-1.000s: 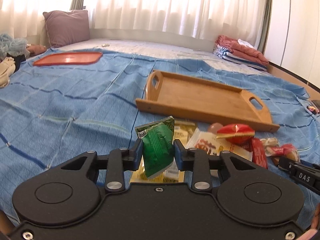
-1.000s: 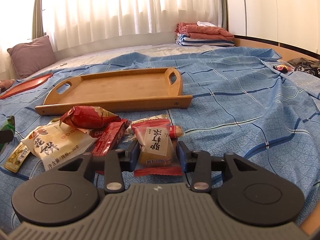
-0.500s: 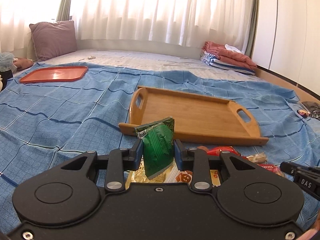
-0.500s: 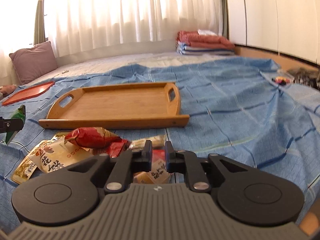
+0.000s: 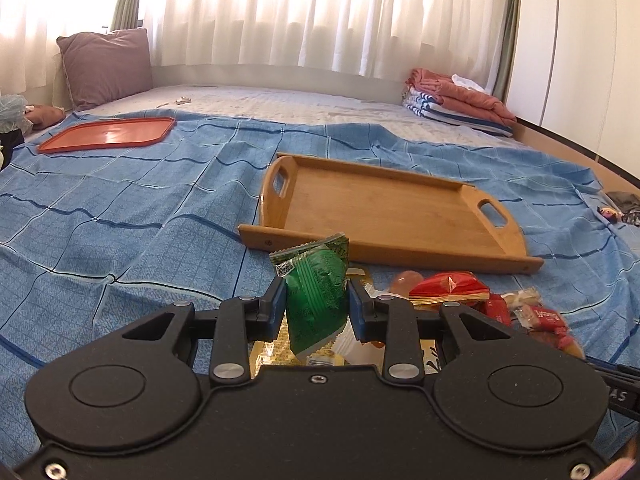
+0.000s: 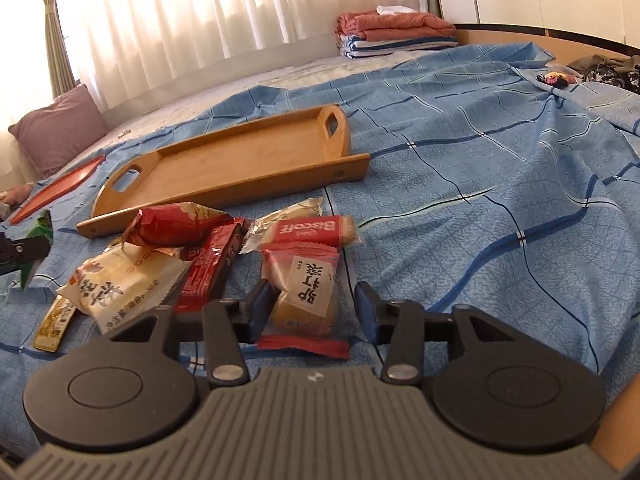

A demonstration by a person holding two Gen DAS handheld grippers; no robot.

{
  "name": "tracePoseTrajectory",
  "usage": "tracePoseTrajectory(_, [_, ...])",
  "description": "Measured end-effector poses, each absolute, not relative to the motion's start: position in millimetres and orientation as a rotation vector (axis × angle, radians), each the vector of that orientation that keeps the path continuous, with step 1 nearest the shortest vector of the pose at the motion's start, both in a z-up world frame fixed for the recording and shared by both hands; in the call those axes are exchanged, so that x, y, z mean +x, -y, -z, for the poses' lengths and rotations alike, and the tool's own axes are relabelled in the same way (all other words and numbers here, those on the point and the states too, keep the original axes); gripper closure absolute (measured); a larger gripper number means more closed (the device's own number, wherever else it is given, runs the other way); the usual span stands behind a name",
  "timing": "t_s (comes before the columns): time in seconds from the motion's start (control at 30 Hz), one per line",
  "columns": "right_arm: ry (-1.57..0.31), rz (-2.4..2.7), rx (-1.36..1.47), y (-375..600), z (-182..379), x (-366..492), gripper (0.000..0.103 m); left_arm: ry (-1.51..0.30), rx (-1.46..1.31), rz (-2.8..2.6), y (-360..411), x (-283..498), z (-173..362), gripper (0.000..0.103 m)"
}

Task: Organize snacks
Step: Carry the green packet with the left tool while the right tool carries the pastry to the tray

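My left gripper (image 5: 316,308) is shut on a green snack packet (image 5: 316,280), held upright above the snack pile, just short of the wooden tray (image 5: 384,208). Nothing lies in the tray. My right gripper (image 6: 314,306) straddles a yellow cake packet with red ends and a white label (image 6: 308,292) that lies on the blue bedspread. Its jaws are opening and the right pad stands off the packet. Beyond it lie a Biscoff packet (image 6: 308,230), a red bar (image 6: 212,268), a puffy red packet (image 6: 176,222) and a white packet (image 6: 116,284).
An orange lid (image 5: 108,136) lies far left on the bedspread, with a mauve pillow (image 5: 106,64) behind it. Folded towels (image 5: 456,100) are stacked at the back right. A wooden bed edge (image 6: 520,36) and dark clothes (image 6: 608,72) border the right side.
The right jaws, shut half a second ago, now stand apart around the labelled packet, and that view has tilted. The left gripper keeps its hold on the green packet.
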State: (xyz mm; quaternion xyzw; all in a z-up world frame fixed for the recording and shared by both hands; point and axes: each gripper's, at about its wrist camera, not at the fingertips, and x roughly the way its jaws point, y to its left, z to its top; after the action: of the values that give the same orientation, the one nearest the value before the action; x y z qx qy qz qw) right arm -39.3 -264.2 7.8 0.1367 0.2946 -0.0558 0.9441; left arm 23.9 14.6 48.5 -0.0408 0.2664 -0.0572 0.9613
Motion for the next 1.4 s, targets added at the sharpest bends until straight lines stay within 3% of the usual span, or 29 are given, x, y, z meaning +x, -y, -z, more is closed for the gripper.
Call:
tracePoseTrajectory(0.5, [-0.510,0.077,0.399,286.5,-47.7,-59.3,0.065,-0.535,-0.080,0.125,-14.8,33.6,-51.8,0.072])
tracePoseTrajectory(0.83, [-0.462,0.058,0.325,299.2,-85.5,13.0,0.065,-0.553,-0.085,0.220,-1.6,93.1,-85.7,0.072])
tracePoseTrajectory(1.1, [-0.611,-0.017,0.246,295.3,-88.3,113.4,0.065,-0.709,-0.103,0.341,31.7,187.4,-99.4,0.072])
tracePoseTrajectory(1.4, [-0.802,-0.072,0.261,296.4,-56.4,184.3,0.065,-0.827,-0.031,0.341,85.8,257.6,-62.9,0.072])
